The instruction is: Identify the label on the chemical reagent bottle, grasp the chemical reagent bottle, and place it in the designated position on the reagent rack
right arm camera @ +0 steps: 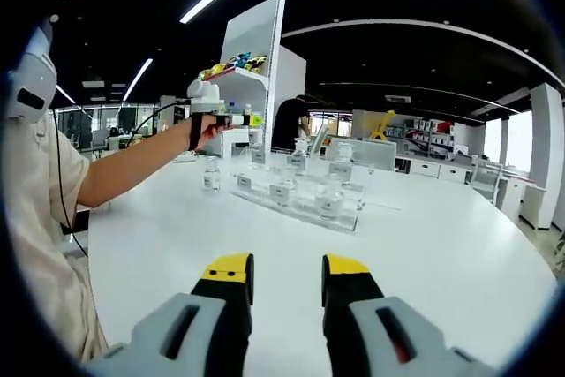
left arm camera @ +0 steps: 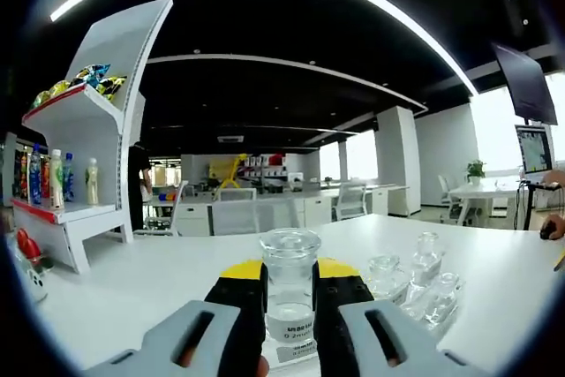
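While the left gripper [left arm camera: 289, 302] is closing its jaws on the body of a small clear glass bottle [left arm camera: 290, 284], just below the wide neck and above its white label, the bottle is sitting at six o'clock in the left gripper view, above the white table [left arm camera: 159, 280]. Being glass, it is likely rigid, smooth, slippery and breakable, so holding the straight body suits it. The right gripper [right arm camera: 285, 284] is hovering with jaws apart and empty, the clear rack [right arm camera: 300, 196] lying at twelve o'clock beyond it.
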Available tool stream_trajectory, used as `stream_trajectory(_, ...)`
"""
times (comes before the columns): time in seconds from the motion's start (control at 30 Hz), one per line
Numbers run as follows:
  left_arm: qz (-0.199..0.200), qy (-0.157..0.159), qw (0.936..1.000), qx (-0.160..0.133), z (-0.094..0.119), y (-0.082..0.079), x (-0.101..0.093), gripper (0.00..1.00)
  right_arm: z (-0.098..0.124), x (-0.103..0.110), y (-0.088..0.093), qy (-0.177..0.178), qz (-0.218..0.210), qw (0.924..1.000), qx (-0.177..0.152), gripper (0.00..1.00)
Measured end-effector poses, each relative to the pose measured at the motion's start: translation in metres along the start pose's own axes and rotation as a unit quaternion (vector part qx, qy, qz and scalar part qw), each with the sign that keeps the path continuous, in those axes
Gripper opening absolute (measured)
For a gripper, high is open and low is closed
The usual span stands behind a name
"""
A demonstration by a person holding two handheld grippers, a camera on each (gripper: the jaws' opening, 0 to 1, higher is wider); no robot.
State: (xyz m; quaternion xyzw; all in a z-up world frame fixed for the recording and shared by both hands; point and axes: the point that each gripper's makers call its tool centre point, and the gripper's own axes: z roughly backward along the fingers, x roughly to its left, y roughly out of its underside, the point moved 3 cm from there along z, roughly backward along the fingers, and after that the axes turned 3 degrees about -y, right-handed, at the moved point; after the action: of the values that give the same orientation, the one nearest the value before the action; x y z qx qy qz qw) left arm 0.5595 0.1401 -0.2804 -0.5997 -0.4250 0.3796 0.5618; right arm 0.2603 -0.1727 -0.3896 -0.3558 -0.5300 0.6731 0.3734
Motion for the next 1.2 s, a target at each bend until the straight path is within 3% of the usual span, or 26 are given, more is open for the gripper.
stream_trajectory(0.5,-0.004,-0.017,0.9998,-0.005,-0.021,0.004,-0.001,0.20,-0.007,0.004,0.000,0.005,-0.007,1.0000,0.004,0.30)
stream_trajectory(0.87,0.001,-0.021,0.9998,0.002,-0.030,0.017,0.001,0.20,-0.010,0.008,-0.004,0.004,-0.007,1.0000,0.002,0.30)
stream_trajectory(1.2,0.006,-0.022,0.9997,0.007,-0.028,0.025,-0.002,0.20,-0.010,0.009,-0.004,0.007,-0.007,0.9999,0.003,0.31)
